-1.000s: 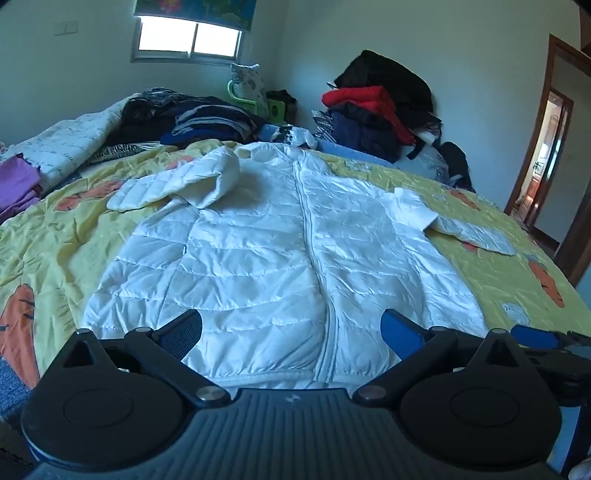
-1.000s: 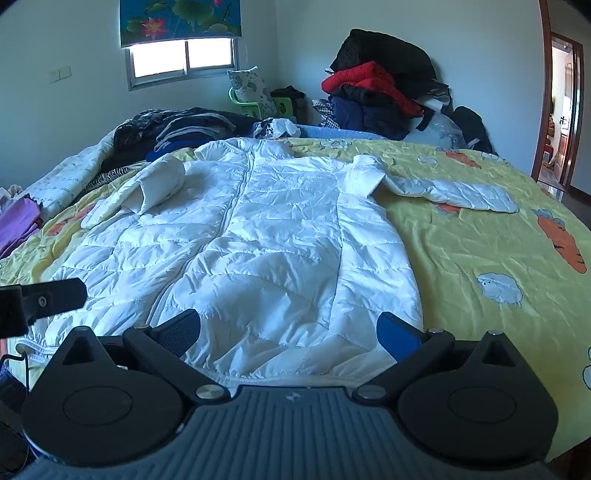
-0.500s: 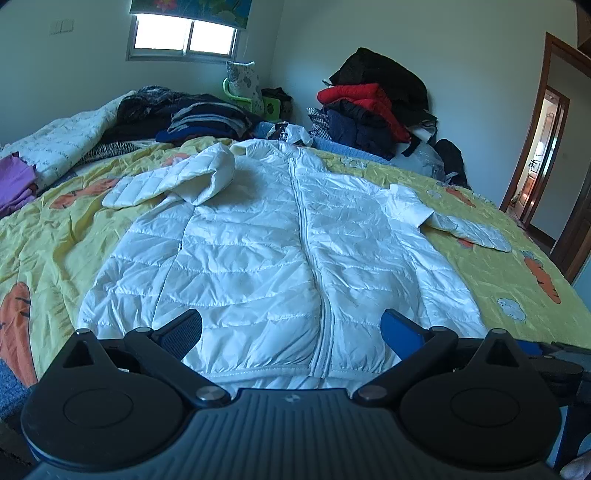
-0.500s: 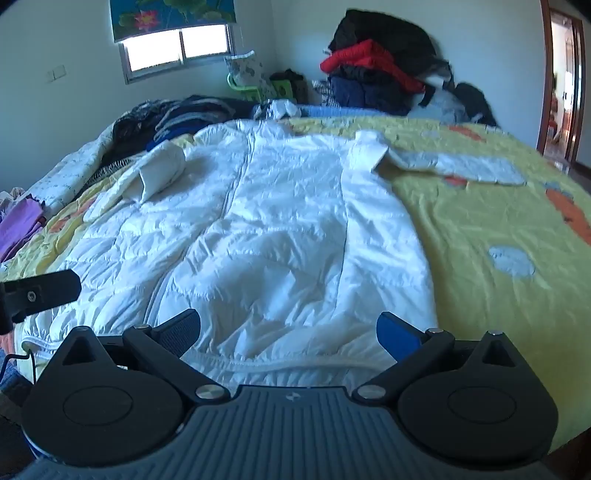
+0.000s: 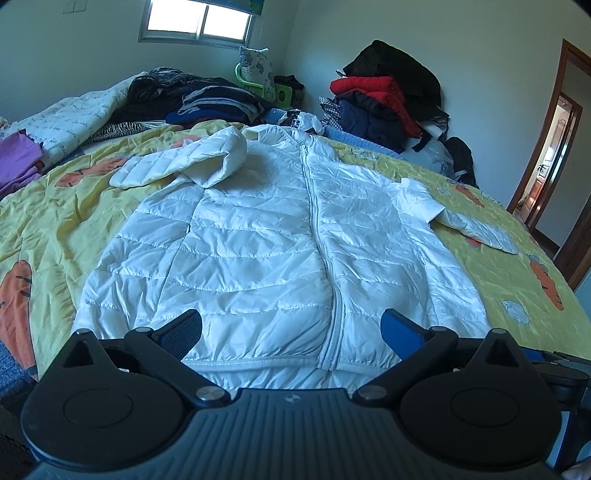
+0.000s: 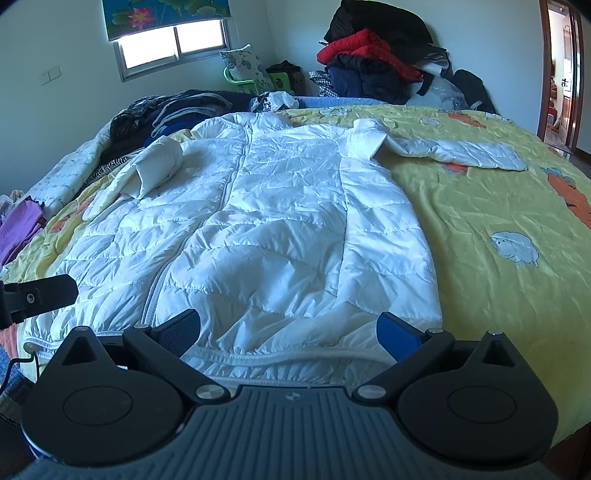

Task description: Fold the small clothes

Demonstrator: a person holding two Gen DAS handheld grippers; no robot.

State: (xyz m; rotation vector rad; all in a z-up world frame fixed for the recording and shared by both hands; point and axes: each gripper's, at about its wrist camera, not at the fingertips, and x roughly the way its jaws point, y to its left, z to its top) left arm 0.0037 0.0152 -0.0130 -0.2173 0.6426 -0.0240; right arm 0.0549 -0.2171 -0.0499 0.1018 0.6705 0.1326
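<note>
White jacket [image 5: 258, 254] spread on bed [image 5: 48, 221], zipped

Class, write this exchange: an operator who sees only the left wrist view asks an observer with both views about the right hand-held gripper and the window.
Operator: Is the right hand-held gripper open?
Observer: Yes, open, at the hem of the white jacket, holding nothing.
Operator: What hangs above the window?
Observer: A blind printed with lotus flowers.
</note>
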